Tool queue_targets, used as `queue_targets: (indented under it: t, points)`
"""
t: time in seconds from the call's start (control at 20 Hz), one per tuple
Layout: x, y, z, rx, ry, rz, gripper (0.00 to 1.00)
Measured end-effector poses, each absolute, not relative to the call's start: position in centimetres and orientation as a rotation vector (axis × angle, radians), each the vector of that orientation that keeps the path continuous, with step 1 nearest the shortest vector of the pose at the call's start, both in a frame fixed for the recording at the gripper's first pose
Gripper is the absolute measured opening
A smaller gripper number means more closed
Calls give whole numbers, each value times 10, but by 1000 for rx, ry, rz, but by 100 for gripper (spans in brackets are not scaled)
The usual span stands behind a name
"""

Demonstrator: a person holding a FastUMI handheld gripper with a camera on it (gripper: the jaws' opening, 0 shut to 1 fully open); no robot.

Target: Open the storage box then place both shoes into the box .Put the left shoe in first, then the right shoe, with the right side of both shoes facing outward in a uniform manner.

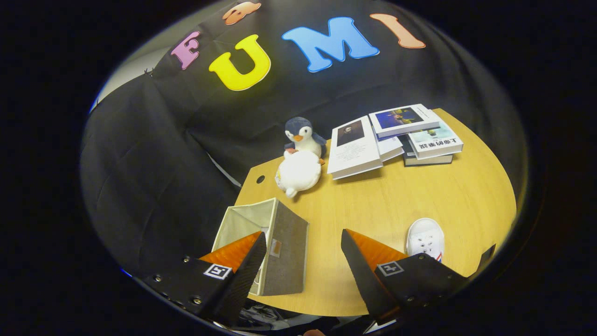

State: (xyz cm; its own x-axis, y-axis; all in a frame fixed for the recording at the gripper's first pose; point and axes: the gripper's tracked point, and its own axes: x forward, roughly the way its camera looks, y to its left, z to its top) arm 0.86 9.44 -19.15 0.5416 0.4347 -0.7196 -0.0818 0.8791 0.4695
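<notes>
A grey fabric storage box (273,242) stands on the wooden table (396,196) with its top open and a pale lining showing. My left finger overlaps its near corner. A white shoe (425,239) lies on the table just beyond my right finger, toe pointing away, its heel hidden behind that finger. My gripper (303,247) hovers above the table's near edge, open, with nothing between its fingers; bare table and the box's right wall show in the gap.
A plush penguin (302,135) and a white plush toy (298,171) sit at the table's far left. Several books (396,137) are stacked and spread at the far side. A small round hole (260,178) marks the table's left corner.
</notes>
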Motion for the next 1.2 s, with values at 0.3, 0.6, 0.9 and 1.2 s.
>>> queue_targets:
  t: [0.3, 0.6, 0.9, 1.2]
  points:
    - [-2, 29, -203, 395, 971, 233, 98]
    - [-21, -27, -231, 322, 1018, 173, 98]
    - [-43, -58, -272, 242, 1096, 152, 98]
    - [-57, -85, -309, 164, 1170, 138, 98]
